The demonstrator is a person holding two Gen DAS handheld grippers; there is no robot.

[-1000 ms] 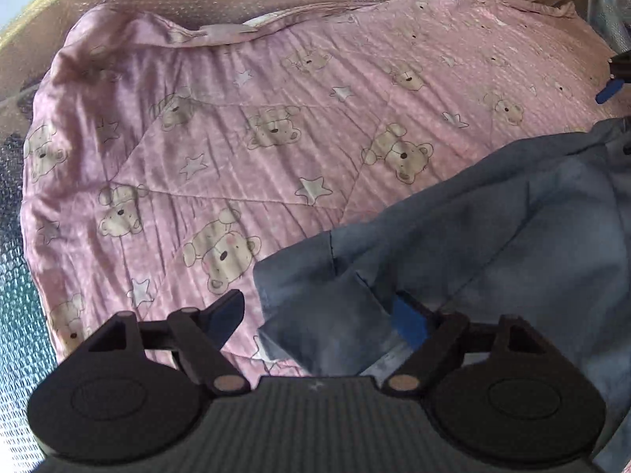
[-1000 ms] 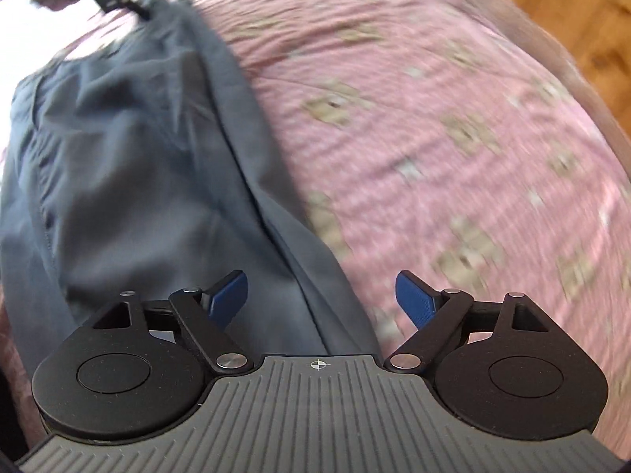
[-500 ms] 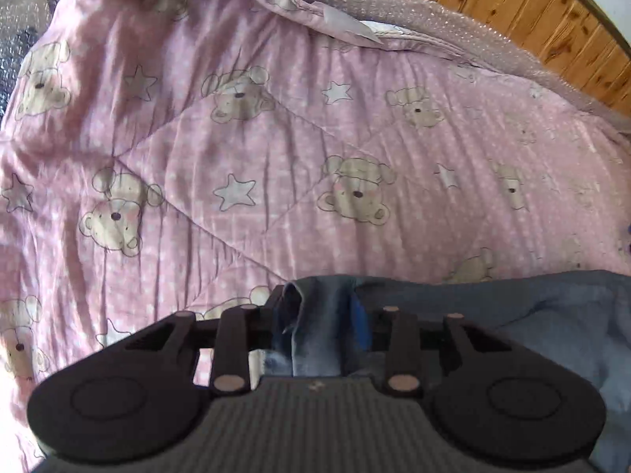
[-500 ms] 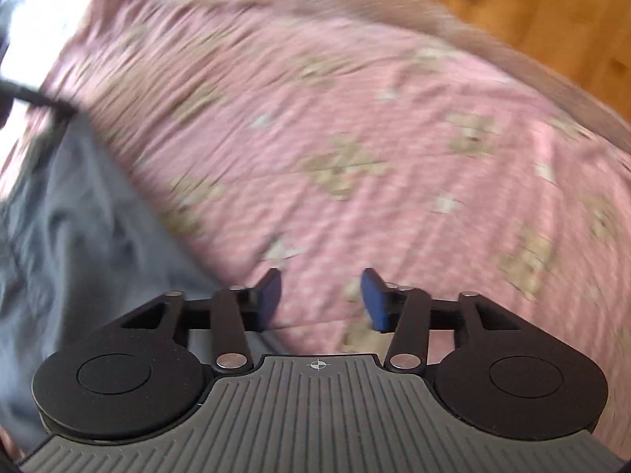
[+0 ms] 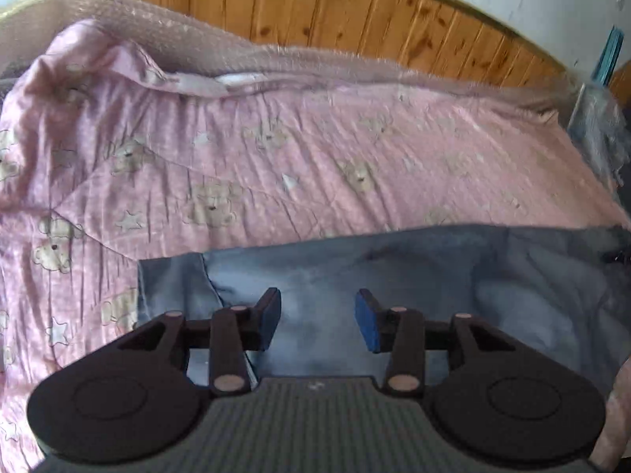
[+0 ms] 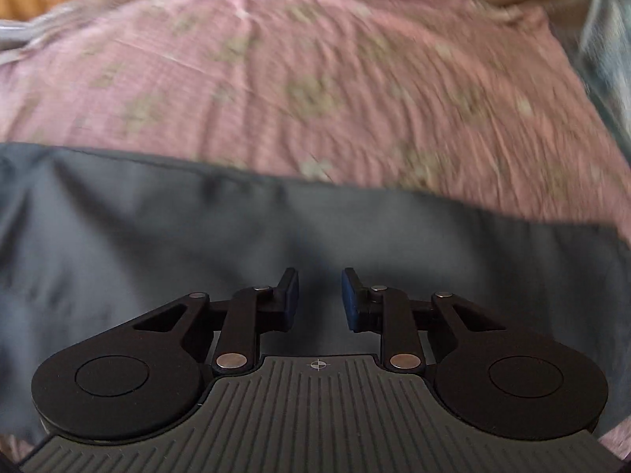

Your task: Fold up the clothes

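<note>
A grey-blue garment lies spread across the near part of a pink bear-print quilt, its hemmed corner at the left. My left gripper hovers over that left end with its jaws apart; the cloth lies flat beneath them and is not pinched. In the right wrist view, which is blurred by motion, the same garment fills the lower half. My right gripper is above it, its jaws closing to a narrow gap, and no fold shows between the pads.
The quilt covers the whole bed. Bubble wrap runs along its far edge, under a wooden headboard. More plastic-wrapped items stand at the far right.
The left gripper let go of the garment fold it pinched half a second ago, and the cloth now lies flat. The right gripper swung from over the quilt to over the garment, its jaws narrowing.
</note>
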